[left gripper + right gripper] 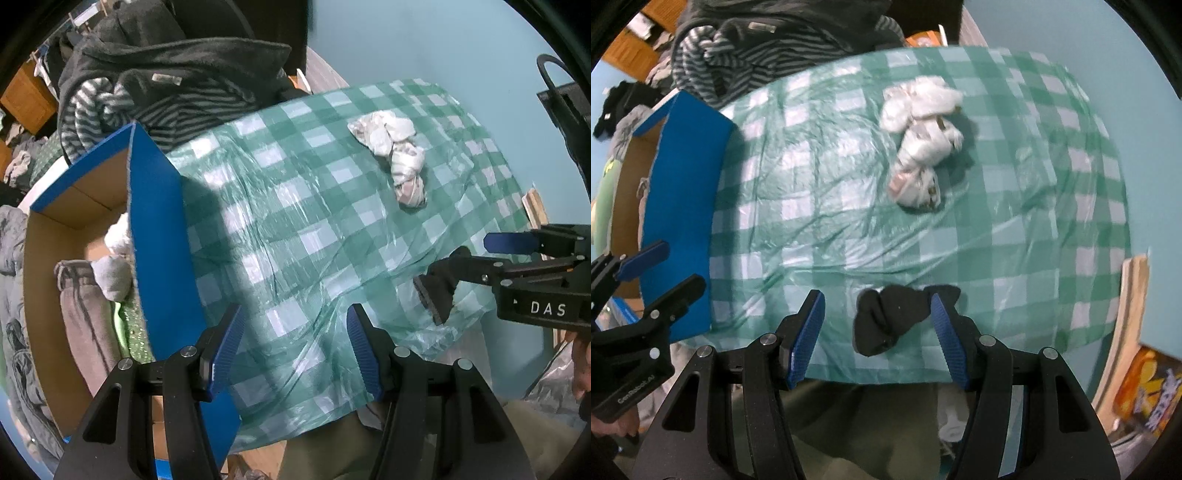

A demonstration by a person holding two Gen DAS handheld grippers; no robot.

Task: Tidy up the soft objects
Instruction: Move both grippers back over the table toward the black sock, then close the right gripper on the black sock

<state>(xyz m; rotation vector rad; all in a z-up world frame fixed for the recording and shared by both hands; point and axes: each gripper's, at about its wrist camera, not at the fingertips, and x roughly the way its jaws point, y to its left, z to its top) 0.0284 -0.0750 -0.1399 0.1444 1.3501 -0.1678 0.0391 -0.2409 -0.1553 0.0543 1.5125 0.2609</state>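
Observation:
A black sock lies crumpled on the green checked tablecloth near its front edge. My right gripper hangs over it, open; the sock sits between the pads, its right end at the right pad and the left pad apart from it. A knotted white cloth bundle rests farther back, also visible in the left wrist view as the white bundle. My left gripper is open with nothing in it, beside the blue cardboard box. Several soft clothes lie inside the box.
A heap of dark and striped clothes is piled behind the box and the table's back left. Flat boards and a colourful package stand off the table's right edge. A person's olive trousers are below the front edge.

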